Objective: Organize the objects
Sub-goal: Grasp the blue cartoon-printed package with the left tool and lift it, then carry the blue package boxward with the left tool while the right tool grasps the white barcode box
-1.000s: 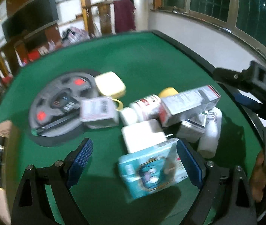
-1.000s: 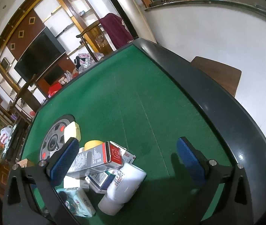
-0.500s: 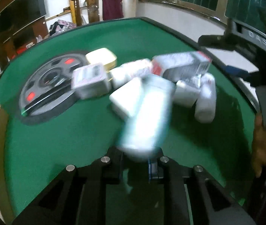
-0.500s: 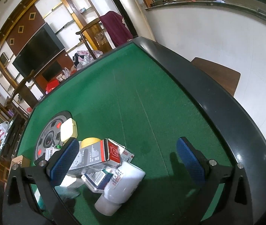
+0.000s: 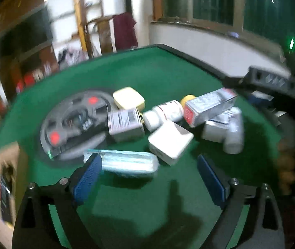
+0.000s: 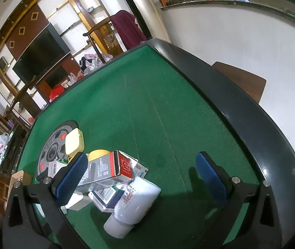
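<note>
- The left tongs were spreading apart with nothing gripped; a pale teal tissue pack lay flat on the green felt surface just ahead of the left pad.
- Beyond the pack sat a white square box, tilted, near a barcode-labelled box.
- A white pill bottle lay on its side behind them, with a pale yellow case at the edge of the round grey centre panel.
- A grey-and-red carton rested on top of the heap, propped over a larger white bottle lying down.
- The right tongs hung wide open and empty, the left pad in front of the heap.
</note>
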A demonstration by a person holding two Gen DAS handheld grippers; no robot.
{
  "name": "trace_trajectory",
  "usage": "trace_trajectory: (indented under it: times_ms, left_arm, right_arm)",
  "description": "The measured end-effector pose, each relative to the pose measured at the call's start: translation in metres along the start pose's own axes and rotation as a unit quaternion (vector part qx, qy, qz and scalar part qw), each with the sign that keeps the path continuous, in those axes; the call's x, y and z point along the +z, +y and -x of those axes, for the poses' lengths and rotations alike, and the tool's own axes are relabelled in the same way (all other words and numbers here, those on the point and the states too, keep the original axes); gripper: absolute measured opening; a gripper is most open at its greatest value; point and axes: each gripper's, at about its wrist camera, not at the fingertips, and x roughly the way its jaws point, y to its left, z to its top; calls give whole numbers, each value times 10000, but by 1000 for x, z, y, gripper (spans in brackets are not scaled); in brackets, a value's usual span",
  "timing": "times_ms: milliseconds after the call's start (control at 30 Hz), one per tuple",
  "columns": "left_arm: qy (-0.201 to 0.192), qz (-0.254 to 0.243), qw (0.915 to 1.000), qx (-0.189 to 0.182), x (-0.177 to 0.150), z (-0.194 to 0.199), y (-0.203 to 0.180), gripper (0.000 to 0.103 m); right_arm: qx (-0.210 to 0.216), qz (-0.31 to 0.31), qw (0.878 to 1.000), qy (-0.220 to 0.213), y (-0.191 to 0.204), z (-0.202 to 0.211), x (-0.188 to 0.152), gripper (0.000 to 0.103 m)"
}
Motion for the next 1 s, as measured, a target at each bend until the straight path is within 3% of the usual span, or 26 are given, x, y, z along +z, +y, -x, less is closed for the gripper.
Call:
trace_trajectory:
  times_ms: [100, 367, 600, 700, 800, 933, 1000]
  left_arm:
    - [100, -294, 9993, 224, 5, -10, -3, 89]
    - [212, 358, 9987, 283, -26, 5, 36, 90]
    - [234, 317, 9992, 41, -6, -28, 45, 90]
    - [310, 869, 9954, -261, 3, -44, 58, 89]
    - [254, 1782, 9819, -597, 13, -52, 74, 89]
    - [520, 1845, 9814, -84, 16, -73, 65, 90]
    - [451, 1921, 9800, -257, 11, -72, 65, 89]
  right_arm:
    - [-16, 8, 10000, -15, 0, 0, 0, 103]
    - [66, -131, 9999, 67, -4, -2, 1, 103]
    - [-33, -51, 10000, 77, -3, -3, -1, 103]
    - [-93, -43, 9999, 67, -3, -3, -1, 103]
    - [-117, -31, 9999, 101, -2, -5, -1, 103]
    - [-158, 43, 9997, 155, 1, -9, -2, 103]
    - [-193, 64, 9997, 142, 1, -8, -2, 103]
